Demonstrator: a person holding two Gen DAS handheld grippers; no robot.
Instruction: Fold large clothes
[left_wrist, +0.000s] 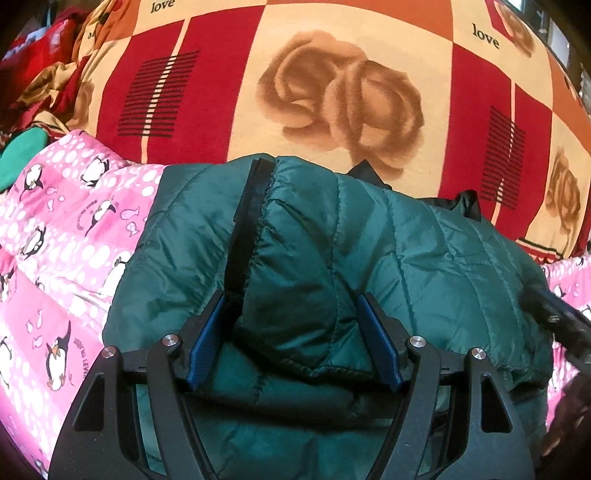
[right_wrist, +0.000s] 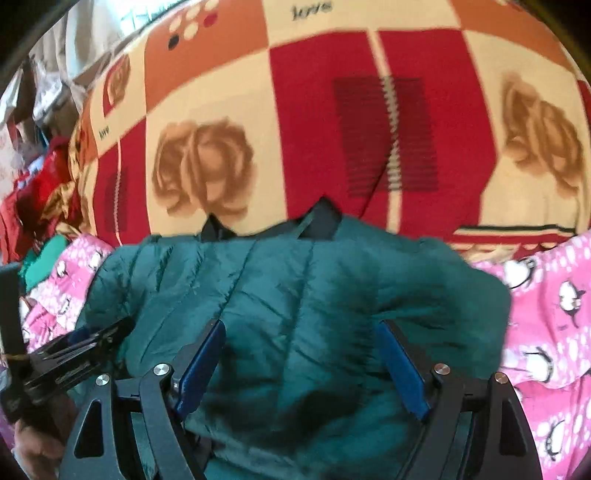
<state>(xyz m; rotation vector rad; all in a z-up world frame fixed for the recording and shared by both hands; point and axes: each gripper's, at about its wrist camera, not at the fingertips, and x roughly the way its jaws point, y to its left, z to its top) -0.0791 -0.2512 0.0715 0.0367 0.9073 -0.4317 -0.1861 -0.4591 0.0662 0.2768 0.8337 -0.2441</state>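
A dark green quilted jacket (left_wrist: 332, 240) lies bunched and folded on a pink penguin-print cover (left_wrist: 66, 229); its black zipper edge (left_wrist: 247, 206) runs up the middle. My left gripper (left_wrist: 291, 299) hangs just over the jacket's near part, open, with a puffy fold rising between the blue pads (left_wrist: 207, 339), which do not press on it. In the right wrist view, which is blurred, the jacket (right_wrist: 295, 288) fills the middle. My right gripper (right_wrist: 301, 325) stands open above it, nothing pinched. The left gripper (right_wrist: 74, 350) shows at the left edge there.
A red, orange and cream blanket with rose prints (left_wrist: 343, 92) covers the bed beyond the jacket. Crumpled red and gold cloth (left_wrist: 48, 74) and a light green item (left_wrist: 22, 147) lie at the far left. The pink cover (right_wrist: 546, 332) continues on the right.
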